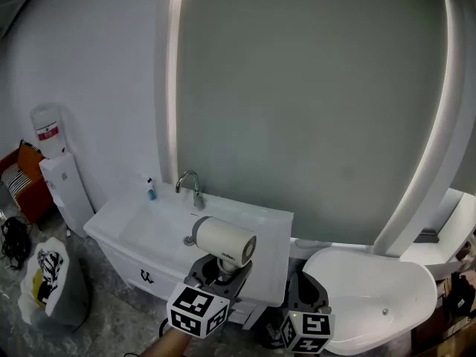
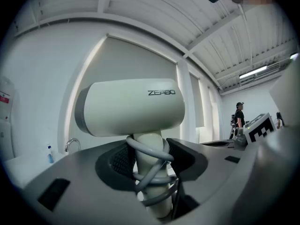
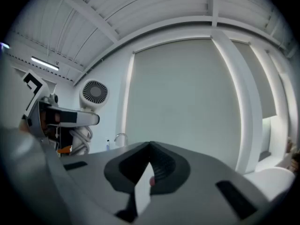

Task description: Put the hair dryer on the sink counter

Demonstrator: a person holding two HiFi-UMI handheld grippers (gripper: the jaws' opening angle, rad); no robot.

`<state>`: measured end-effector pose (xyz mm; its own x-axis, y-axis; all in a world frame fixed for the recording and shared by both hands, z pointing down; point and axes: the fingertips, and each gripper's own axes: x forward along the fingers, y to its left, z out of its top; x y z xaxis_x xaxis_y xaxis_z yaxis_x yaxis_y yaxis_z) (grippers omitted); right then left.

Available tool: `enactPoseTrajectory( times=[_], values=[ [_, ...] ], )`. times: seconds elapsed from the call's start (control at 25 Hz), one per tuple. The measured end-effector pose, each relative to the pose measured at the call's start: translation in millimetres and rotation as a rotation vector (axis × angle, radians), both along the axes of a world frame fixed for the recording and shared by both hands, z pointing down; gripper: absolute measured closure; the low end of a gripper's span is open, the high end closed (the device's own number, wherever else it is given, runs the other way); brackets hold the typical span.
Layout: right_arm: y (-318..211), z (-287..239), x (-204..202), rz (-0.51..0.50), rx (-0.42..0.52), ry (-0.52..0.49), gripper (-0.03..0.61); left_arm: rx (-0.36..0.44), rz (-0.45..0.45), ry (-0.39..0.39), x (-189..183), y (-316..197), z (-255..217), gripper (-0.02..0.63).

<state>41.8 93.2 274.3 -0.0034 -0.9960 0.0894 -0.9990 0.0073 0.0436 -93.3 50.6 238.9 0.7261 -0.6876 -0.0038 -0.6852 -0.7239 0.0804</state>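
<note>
A white hair dryer (image 1: pixel 224 241) with a grey rear band hangs above the front of the white sink counter (image 1: pixel 271 222), its barrel lying level. My left gripper (image 1: pixel 221 268) is shut on its handle from below. In the left gripper view the dryer (image 2: pixel 131 108) fills the middle, and its grey cord (image 2: pixel 151 172) is wound round the handle between the dark pads (image 2: pixel 123 161). My right gripper (image 1: pixel 306 290) sits lower right, beside the counter's end, shut with nothing in it (image 3: pixel 150 146). The right gripper view shows the dryer's rear grille (image 3: pixel 95 93) off to the left.
A faucet (image 1: pixel 191 185) and a small blue bottle (image 1: pixel 151 193) stand at the back of the basin. A white bathtub (image 1: pixel 375 296) lies to the right. A water dispenser (image 1: pixel 58 171) and a bag (image 1: pixel 46 274) are at the left. A person (image 2: pixel 239 118) stands far off.
</note>
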Motion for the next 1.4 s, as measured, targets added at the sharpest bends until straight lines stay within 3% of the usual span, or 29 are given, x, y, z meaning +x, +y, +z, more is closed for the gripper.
enactPoseTrajectory(
  times=[0.68, 1.4],
  values=[
    [0.3, 2.1, 10.9, 0.000, 0.012, 0.010, 0.557, -0.006, -0.010, -0.015, 11.5, 0.4, 3.1, 0.414],
    [19.4, 5.3, 55.6, -0.074, 0.011, 0.013, 0.557, 0.003, -0.069, -0.020, 58.1, 25.8, 2.5, 0.414]
  ],
)
